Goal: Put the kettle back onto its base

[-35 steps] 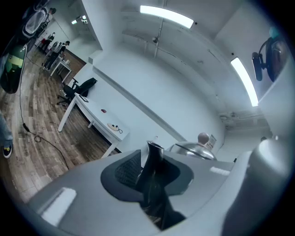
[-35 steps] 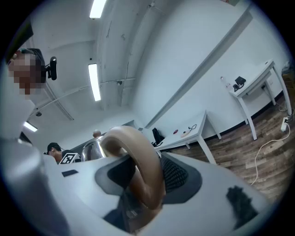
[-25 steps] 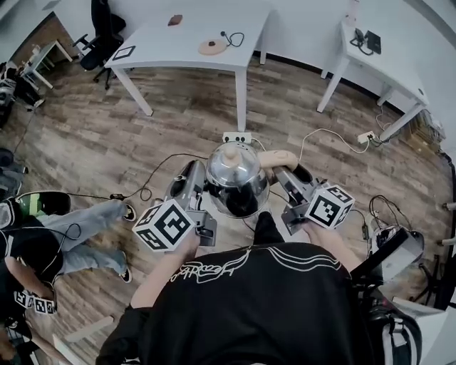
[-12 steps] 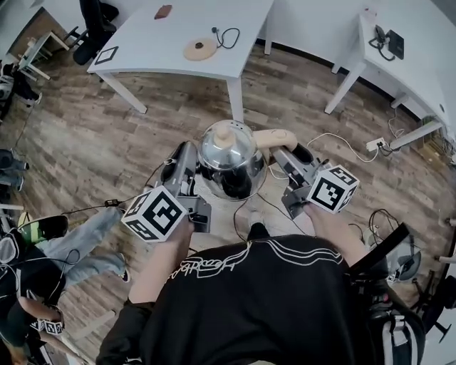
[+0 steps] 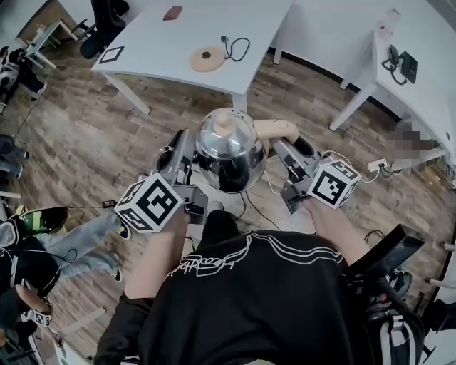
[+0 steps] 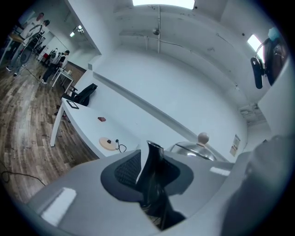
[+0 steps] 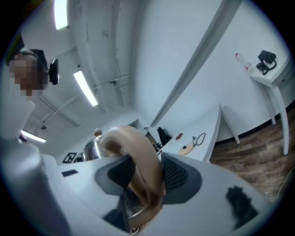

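Observation:
A shiny steel kettle (image 5: 229, 148) with a tan knob and a tan handle (image 5: 279, 128) hangs in the air between my two grippers, above the wood floor. My left gripper (image 5: 187, 148) is shut on its black spout (image 6: 154, 173) at the kettle's left side. My right gripper (image 5: 286, 151) is shut on the tan handle (image 7: 140, 170) at the right. The kettle's round tan base (image 5: 206, 58), with a black cord, lies on the white table (image 5: 164, 50) ahead. It also shows in both gripper views as a small base (image 6: 109, 144) and base (image 7: 186, 148).
A second white table (image 5: 420, 85) with a black device stands at the right. Cables and a power strip (image 5: 376, 165) lie on the floor. A person's legs (image 5: 85, 239) stretch along the floor at the left. A marker tag (image 5: 113, 54) and a small dark object (image 5: 172, 13) lie on the near table.
Both grippers have carried the kettle forward towards the white table, which now lies closer. The grips on spout and handle look unchanged.

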The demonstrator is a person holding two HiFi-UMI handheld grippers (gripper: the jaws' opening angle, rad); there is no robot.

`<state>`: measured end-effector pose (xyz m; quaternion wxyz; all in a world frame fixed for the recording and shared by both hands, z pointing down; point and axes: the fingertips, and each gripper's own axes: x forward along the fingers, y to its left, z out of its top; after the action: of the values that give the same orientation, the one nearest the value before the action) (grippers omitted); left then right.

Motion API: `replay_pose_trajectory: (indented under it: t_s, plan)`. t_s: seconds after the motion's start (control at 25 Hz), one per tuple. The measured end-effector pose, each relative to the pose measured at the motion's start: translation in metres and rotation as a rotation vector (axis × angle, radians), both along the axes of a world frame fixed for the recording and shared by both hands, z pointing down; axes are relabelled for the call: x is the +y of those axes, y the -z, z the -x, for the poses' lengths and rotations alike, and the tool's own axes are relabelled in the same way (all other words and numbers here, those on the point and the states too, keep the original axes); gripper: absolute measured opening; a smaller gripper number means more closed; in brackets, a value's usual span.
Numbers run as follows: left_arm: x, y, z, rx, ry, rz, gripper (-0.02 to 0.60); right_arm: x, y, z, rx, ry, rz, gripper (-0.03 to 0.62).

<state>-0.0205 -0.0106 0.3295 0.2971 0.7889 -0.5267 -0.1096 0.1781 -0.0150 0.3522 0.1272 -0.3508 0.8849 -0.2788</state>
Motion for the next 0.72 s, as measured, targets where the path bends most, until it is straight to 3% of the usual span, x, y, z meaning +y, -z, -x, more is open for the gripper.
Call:
replay_pose_trajectory:
  t_s: [0.24,0.52,0.72]
  plan:
    - [-0.045,-0.007,0.026,0.008,0.011,-0.004,0.069,-0.047,-0.006,0.026,0.003,0.011,-0.002,0.164]
    - [-0.168,-0.04,0.068,0.038,-0.018,0.07,0.069,-0.164,-0.033,0.067,0.025,-0.031,0.071,0.164]
    - [-0.212,-0.059,0.078,0.042,-0.049,0.078,0.069,-0.202,-0.051,0.077,0.038,-0.053,0.086,0.164]
